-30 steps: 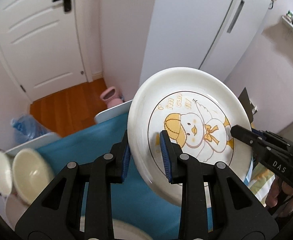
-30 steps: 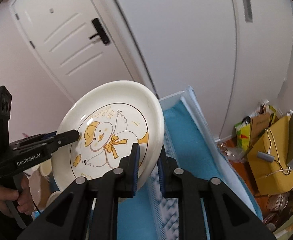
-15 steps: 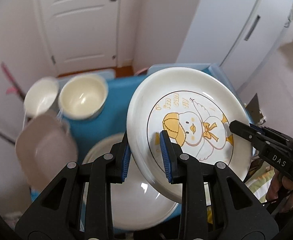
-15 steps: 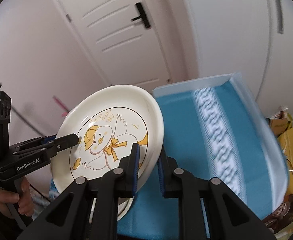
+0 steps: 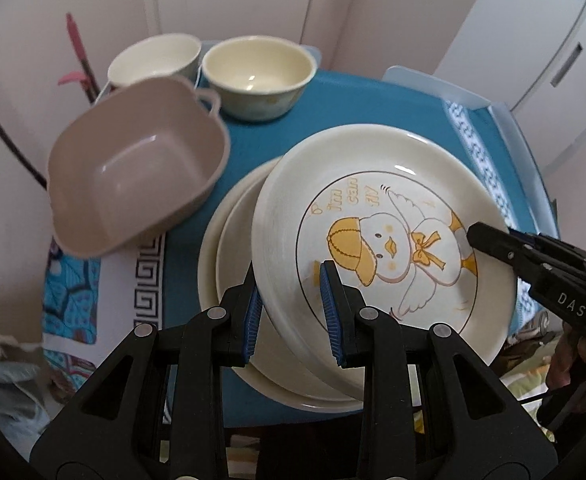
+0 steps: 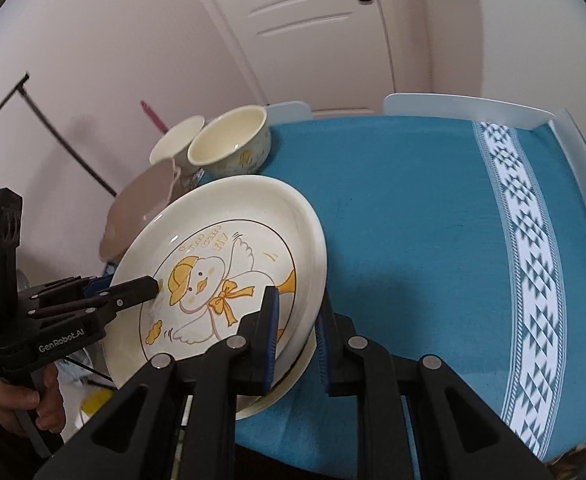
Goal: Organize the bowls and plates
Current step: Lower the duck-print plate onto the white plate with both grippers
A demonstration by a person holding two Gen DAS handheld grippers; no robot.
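The blue cloth (image 6: 405, 240) covered a small table with a pale raised rim (image 6: 465, 102), set close to a pink wall and a white door (image 6: 305, 12). On the door side of the duck plate (image 5: 385, 236) the cloth lay bare out to a white patterned band (image 6: 529, 264) near the table's edge.

The duck plate was tilted in the air just above a plain plate (image 5: 229, 240) lying flat on the cloth, its lower edge close to it; whether they touched I could not tell. The left gripper (image 5: 291, 312) was clamped on the duck plate's near rim, one blue pad on the face and one beneath. The right gripper (image 6: 295, 330) pinched the opposite rim the same way.

Beyond the duck plate, toward the wall, stood a cream bowl (image 5: 259, 76) and a white bowl (image 5: 155, 60) side by side, and beside them a brown square dish (image 5: 137, 172) by the table's edge.

The left wrist view showed the brown dish's hollow and the plain plate's broad rim. The right wrist view showed only a sliver of the plain plate, the dish half hidden, but all the open cloth and a hand (image 6: 21, 404) on the left gripper's handle.
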